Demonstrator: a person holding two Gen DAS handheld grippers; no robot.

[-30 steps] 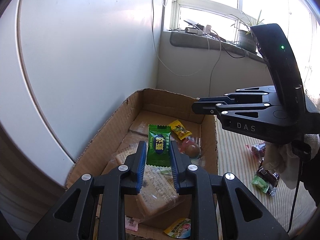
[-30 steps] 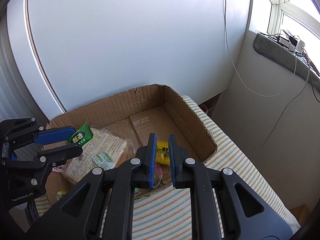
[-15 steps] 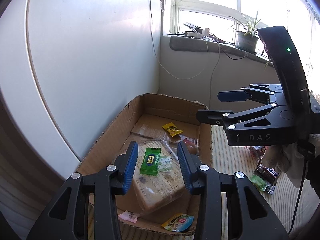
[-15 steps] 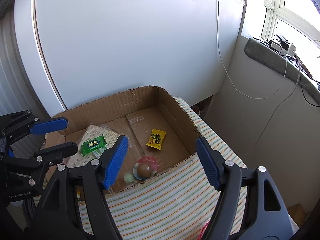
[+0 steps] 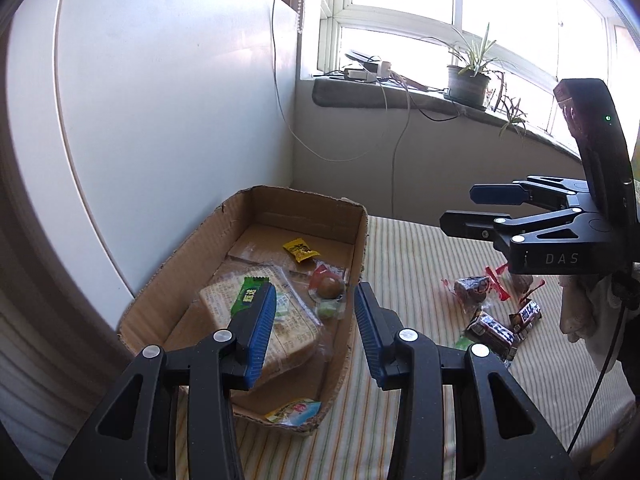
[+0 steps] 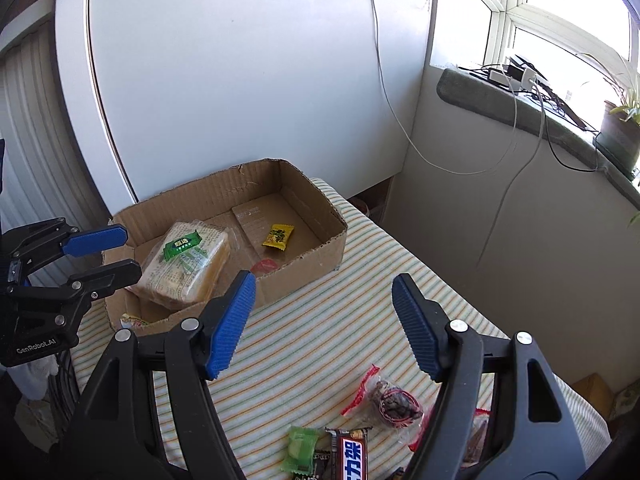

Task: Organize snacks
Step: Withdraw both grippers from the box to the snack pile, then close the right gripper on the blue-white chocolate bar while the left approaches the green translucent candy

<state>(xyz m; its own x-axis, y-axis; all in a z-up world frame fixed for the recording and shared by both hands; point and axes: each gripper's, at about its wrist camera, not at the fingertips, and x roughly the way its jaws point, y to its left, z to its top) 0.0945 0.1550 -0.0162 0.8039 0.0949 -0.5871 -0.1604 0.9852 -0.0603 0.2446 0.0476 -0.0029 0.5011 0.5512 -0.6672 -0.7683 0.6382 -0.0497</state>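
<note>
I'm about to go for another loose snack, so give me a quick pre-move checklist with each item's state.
1. Left gripper empty, jaws apart: ok.
2. Right gripper empty, jaws wide apart: ok.
3. Green snack released, lying on the bread pack: ok.
4. Yellow candy inside the cardboard box: ok.
5. Loose snacks left on the striped cloth, such as the chocolate bar: not ok.

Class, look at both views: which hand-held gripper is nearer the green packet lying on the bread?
Left. The left hand-held gripper hangs open right beside the green packet; the right hand-held gripper is open over the striped cloth, outside the box.
</note>
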